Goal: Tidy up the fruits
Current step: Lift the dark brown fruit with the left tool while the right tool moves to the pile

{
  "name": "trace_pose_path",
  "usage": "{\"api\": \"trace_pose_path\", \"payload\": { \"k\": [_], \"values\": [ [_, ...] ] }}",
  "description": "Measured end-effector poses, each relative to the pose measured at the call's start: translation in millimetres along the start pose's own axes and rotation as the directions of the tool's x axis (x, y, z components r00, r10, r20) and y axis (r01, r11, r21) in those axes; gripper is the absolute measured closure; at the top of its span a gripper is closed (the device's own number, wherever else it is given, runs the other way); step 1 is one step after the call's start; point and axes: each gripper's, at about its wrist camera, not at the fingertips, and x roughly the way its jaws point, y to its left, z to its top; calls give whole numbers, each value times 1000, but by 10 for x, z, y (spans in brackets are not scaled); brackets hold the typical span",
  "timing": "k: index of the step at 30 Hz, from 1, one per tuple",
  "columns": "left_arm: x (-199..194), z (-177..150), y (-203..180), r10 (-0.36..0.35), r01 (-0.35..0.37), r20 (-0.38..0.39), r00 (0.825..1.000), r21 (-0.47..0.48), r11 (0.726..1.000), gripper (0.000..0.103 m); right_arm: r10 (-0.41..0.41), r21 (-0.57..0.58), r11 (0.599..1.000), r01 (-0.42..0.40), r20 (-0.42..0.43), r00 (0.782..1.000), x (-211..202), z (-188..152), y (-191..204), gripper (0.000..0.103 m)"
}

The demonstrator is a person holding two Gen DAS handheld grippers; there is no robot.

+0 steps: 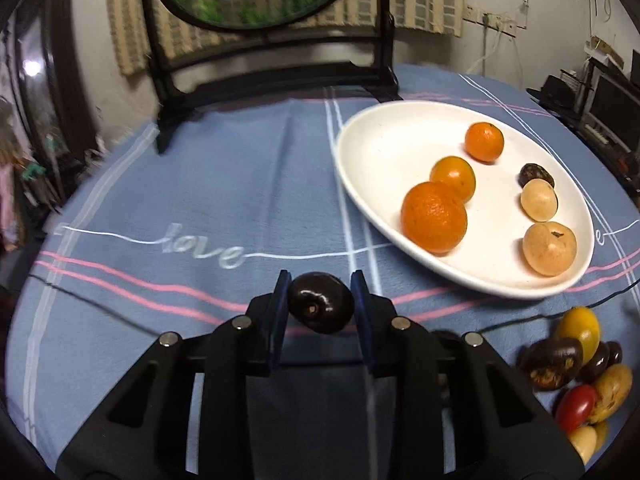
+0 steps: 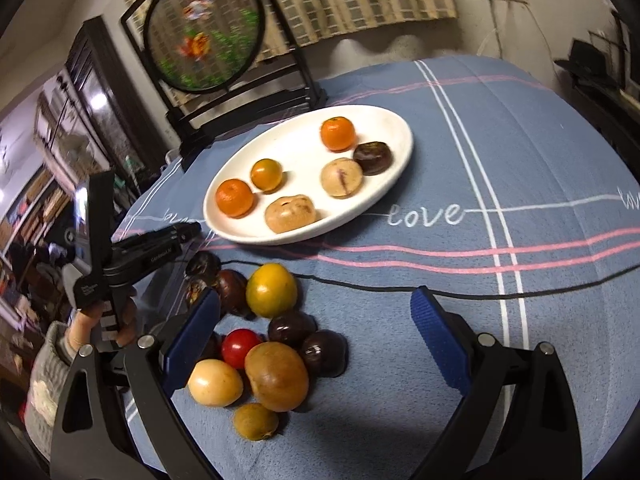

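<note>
My left gripper [image 1: 320, 286] is shut on a dark purple plum [image 1: 321, 303], held above the blue cloth just left of the white plate [image 1: 368, 148]. The plate holds three oranges [image 1: 434, 217], two tan fruits [image 1: 549, 249] and one dark fruit [image 1: 536, 175]. It also shows in the right wrist view [image 2: 394, 120]. My right gripper [image 2: 316, 312] is open above a pile of loose fruit [image 2: 276, 376] on the cloth: dark plums, a red tomato [image 2: 240, 347], yellow and tan fruits. The left gripper [image 2: 188, 232] shows there too, left of the pile.
A black stand with a round painted screen [image 2: 204, 28] stands at the table's back edge behind the plate. A thin black cable [image 2: 440, 290] runs across the blue "love" tablecloth [image 2: 540, 152]. Shelves and clutter lie beyond the table on the left.
</note>
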Motion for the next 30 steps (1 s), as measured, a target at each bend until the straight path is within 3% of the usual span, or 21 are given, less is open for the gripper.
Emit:
{"api": "trace_pose_path", "payload": {
  "k": [4, 10, 15, 21, 30],
  "values": [
    [-312, -64, -32, 81, -81, 72, 994, -7, 997, 73, -1, -66, 998, 0, -20, 1000, 84, -52, 137, 18],
    [-723, -131, -76, 133, -130, 175, 976, -23, 991, 73, -12, -102, 995, 6, -55, 998, 259, -76, 214, 32],
    [-878, -145, -76, 136, -133, 224, 965, -28, 991, 73, 1, -122, 993, -12, -96, 995, 454, 14, 276, 55],
    [-948, -143, -84, 134, -130, 246, 960, -32, 991, 73, 27, -104, 994, -44, -151, 988, 621, 6, 260, 57],
    [-995, -151, -105, 124, -120, 264, 957, -30, 992, 72, 33, -113, 992, -49, -143, 989, 634, 6, 291, 62]
  ]
}}
